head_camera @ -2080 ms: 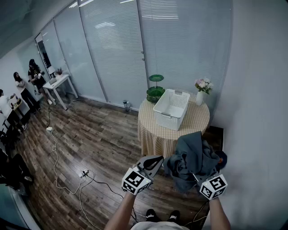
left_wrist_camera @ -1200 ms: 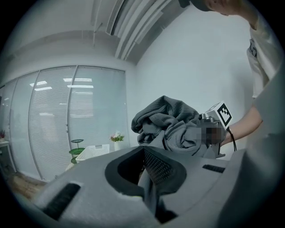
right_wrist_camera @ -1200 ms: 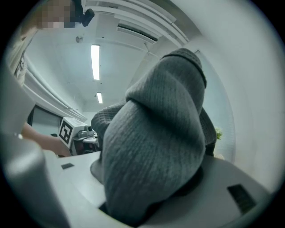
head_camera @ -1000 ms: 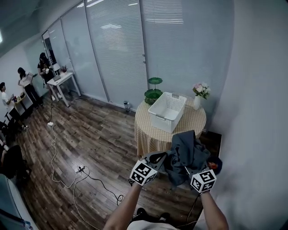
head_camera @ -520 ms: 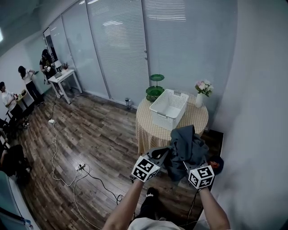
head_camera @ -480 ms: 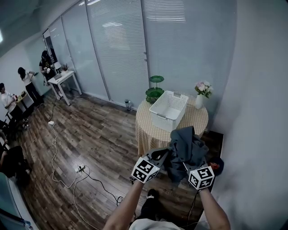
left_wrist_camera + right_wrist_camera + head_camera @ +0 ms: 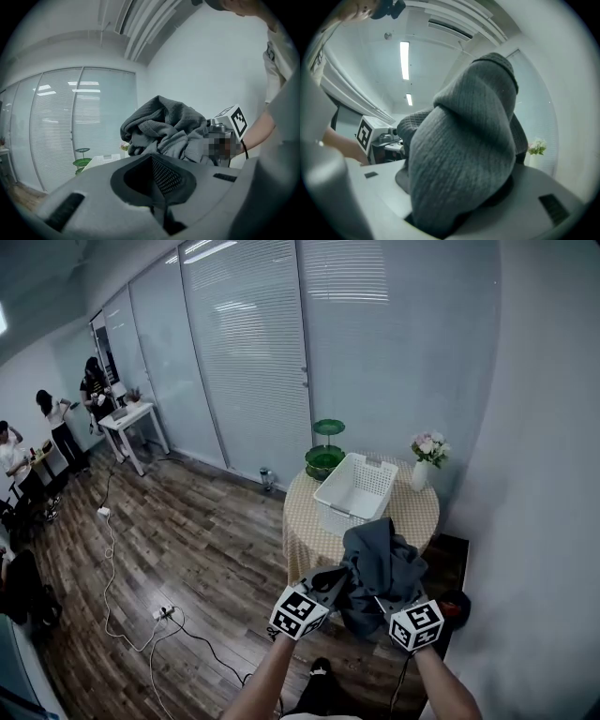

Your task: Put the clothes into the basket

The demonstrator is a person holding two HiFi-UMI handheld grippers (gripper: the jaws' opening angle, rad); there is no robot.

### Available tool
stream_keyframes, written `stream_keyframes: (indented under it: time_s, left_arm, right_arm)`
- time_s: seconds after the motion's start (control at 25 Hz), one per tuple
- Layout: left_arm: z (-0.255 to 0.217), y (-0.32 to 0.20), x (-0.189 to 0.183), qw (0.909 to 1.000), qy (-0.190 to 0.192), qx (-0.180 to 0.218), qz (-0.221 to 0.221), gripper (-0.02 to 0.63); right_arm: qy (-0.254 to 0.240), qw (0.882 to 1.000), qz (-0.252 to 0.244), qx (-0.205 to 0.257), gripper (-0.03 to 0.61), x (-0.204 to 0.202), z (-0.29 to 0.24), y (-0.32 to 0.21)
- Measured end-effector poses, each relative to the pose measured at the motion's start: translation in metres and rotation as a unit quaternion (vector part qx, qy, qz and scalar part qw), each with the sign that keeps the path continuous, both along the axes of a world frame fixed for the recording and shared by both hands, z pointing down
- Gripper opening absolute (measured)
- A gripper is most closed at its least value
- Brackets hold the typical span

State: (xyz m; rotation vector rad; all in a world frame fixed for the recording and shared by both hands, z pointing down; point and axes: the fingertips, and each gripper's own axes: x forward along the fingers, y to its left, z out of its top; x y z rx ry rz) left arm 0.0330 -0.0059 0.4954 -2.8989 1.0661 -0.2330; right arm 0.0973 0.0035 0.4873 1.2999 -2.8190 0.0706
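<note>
- Head view: the right tool [image 7: 392, 604] clamps a bundle of grey clothes [image 7: 375, 563], held in the air at 6 o'clock from the white basket [image 7: 357, 491] on the round bench [image 7: 420, 510].
- At the bundle's 9 o'clock sits the left tool [image 7: 328, 580], jaws together on nothing.

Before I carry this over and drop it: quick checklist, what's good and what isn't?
1. Right gripper clamped on clothes: ok, cloth fills the jaws.
2. Left gripper free: ok, jaws together, nothing between.
3. Basket open and empty: ok.
4. Clothes over basket: not ok, held short of the table.
5. Vase apart from basket: ok, it stands to the basket's right.
6. Hanging cloth will clear the table edge: cannot tell.
</note>
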Motion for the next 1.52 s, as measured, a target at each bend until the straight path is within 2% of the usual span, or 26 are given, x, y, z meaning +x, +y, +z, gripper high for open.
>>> stream_keyframes:
  time_s: [0.28, 0.8, 0.96, 1.2, 1.52]
  left_arm:
    - [-0.007, -0.048, -0.007, 0.9996, 0.027, 0.001, 0.001, 0.014]
    - [-0.027, -0.13, -0.016, 0.9992, 0.025, 0.016, 0.028, 0.014]
    - [-0.03, -0.165, -0.021, 0.9985, 0.041, 0.014, 0.034, 0.014]
    - [-0.047, -0.22, -0.024, 0.9976, 0.042, 0.023, 0.05, 0.012]
    - [-0.065, -0.258, -0.026, 0.9959, 0.041, 0.03, 0.075, 0.014]
  right_arm:
    - [0.015, 1.0, -0.006, 0.006, 0.233, -0.007, -0.011, -0.051]
    - [0.009, 1.0, 0.0, 0.008, 0.233, -0.018, -0.028, -0.132]
    - [0.009, 1.0, 0.008, 0.008, 0.233, -0.025, -0.032, -0.165]
    - [-0.002, 0.999, 0.03, 0.016, 0.233, -0.03, -0.047, -0.217]
    - [-0.011, 0.998, 0.057, 0.028, 0.232, -0.037, -0.065, -0.253]
